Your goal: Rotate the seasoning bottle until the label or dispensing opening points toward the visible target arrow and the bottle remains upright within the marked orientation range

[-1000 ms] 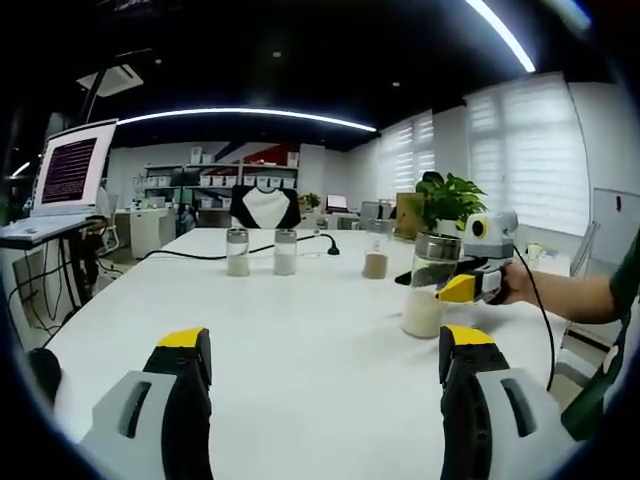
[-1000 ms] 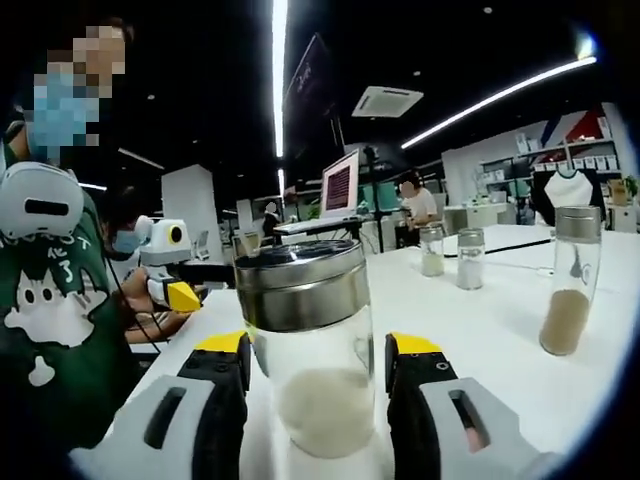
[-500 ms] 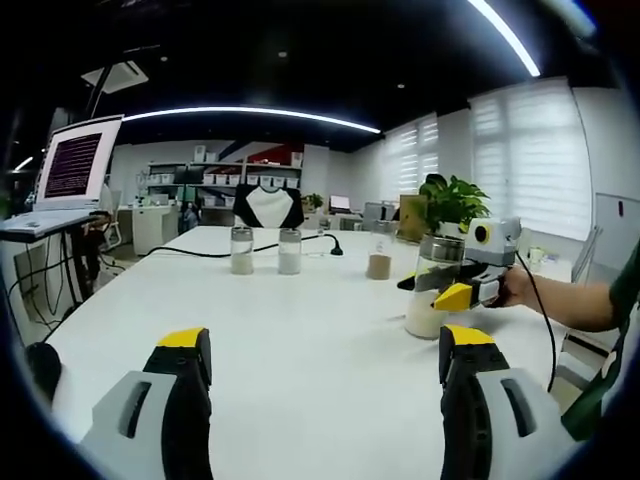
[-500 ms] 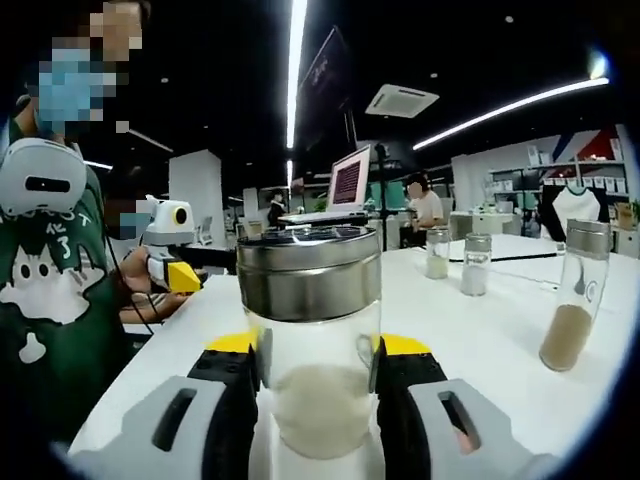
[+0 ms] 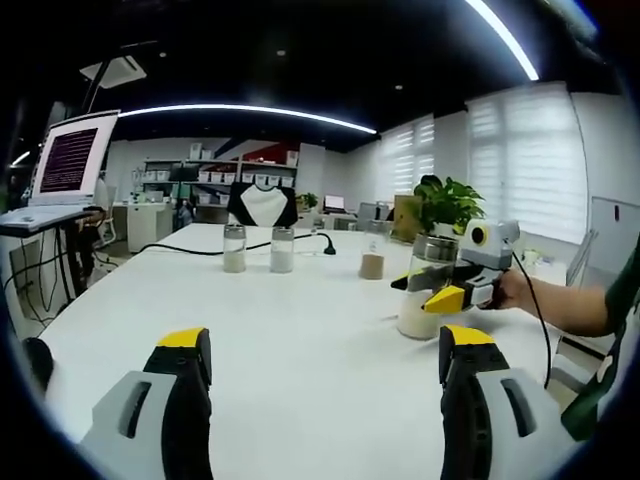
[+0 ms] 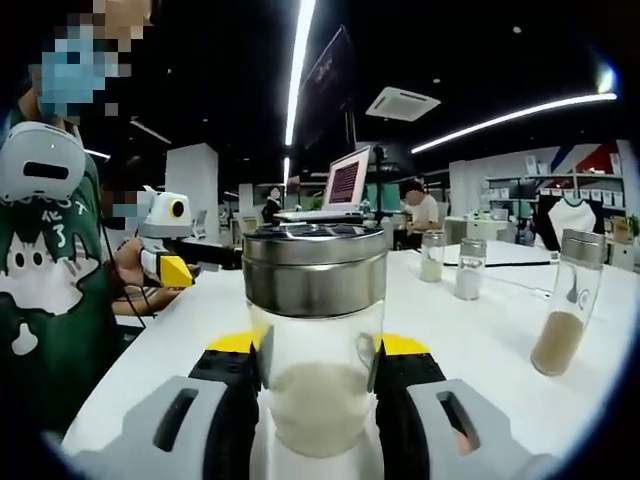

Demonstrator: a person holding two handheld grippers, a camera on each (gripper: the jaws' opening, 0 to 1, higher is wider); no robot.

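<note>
Glass seasoning bottle [image 6: 314, 355], part-filled with white powder, stands upright clamped in right claw [image 6: 314, 375]; left claw [image 5: 325, 385] gapes empty.

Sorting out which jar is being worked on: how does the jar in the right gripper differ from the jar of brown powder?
The gripped jar holds white powder and sits clamped between the right gripper jaws; the brown-powder jar stands free on the table, with darker contents. Both are upright clear glass with metal lids.

Office: white table [image 5: 300, 330], blinded windows [image 5: 530, 160], ceiling light strips [image 5: 250, 113].

white table [image 5: 300, 330] w/ 3 spare jars, laptop [image 5: 70, 165], plant [image 5: 447, 200]
</note>
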